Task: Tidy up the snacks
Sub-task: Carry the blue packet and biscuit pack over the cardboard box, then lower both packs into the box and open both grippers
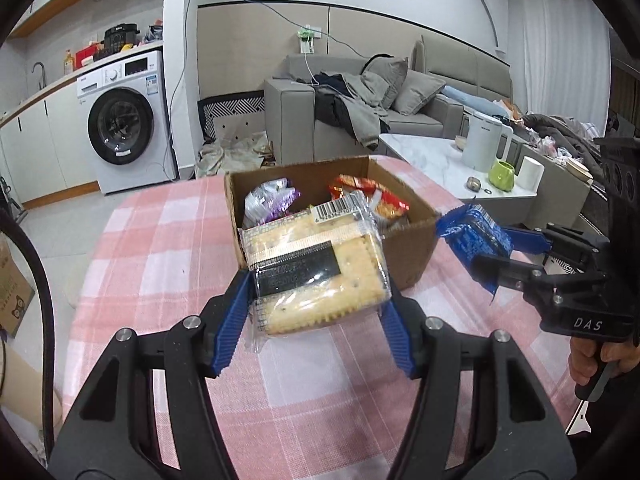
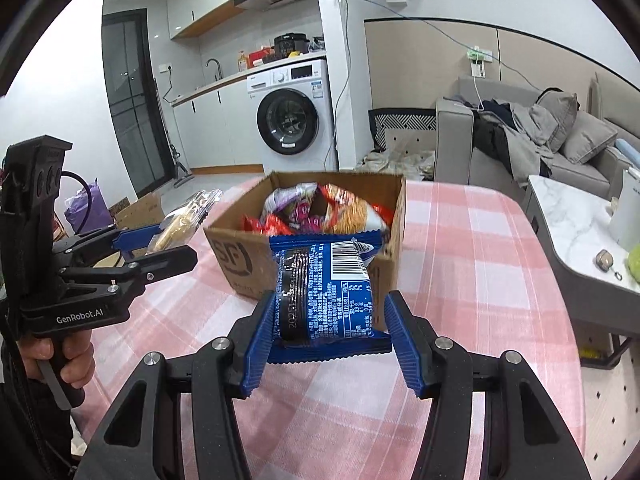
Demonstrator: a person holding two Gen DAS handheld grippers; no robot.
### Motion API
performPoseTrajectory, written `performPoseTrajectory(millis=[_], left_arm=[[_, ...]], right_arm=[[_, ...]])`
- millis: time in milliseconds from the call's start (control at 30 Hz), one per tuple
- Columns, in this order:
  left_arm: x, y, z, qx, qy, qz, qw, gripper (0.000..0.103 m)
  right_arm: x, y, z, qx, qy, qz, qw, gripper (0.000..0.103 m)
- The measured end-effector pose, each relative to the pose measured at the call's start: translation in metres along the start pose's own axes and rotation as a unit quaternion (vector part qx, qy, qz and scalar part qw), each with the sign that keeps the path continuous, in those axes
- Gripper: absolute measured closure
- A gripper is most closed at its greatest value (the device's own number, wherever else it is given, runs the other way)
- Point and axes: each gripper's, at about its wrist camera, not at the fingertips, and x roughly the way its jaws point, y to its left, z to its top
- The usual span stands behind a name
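- Crinkly clear wrap is all the left gripper point(image 1: 316, 312) clamps on the cracker pack point(image 1: 316, 268) — film could slide between the pads, dropping it short of the cardboard box point(image 1: 412, 248).
- Blue snack packet point(image 2: 326, 292), pinched in the right gripper point(image 2: 330, 344), hangs just before the box and may snag its wall.
- Both packs' long axes point forward toward the box.

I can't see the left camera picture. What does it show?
The left gripper holds a cracker pack in front of a cardboard box of snacks on a pink checked table. The right gripper holds a blue packet beside the box.
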Motion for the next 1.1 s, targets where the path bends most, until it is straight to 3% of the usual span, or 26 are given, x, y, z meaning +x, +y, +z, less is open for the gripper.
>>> performPoseTrajectory(millis=[467,1100], left_arm=[[0.004,-0.010,0.045,0.014,-0.022,0.009,0.9996,0.044],[0.083,0.001,0.083,0.025,-0.005,0.025,0.9994,0.044]], right_arm=[[0.017,0.005,0.055,-0.007,-0.023,0.007,1.000,0.048],[0.076,-0.016,0.086,0.005,-0.009,0.008,1.000,0.048]])
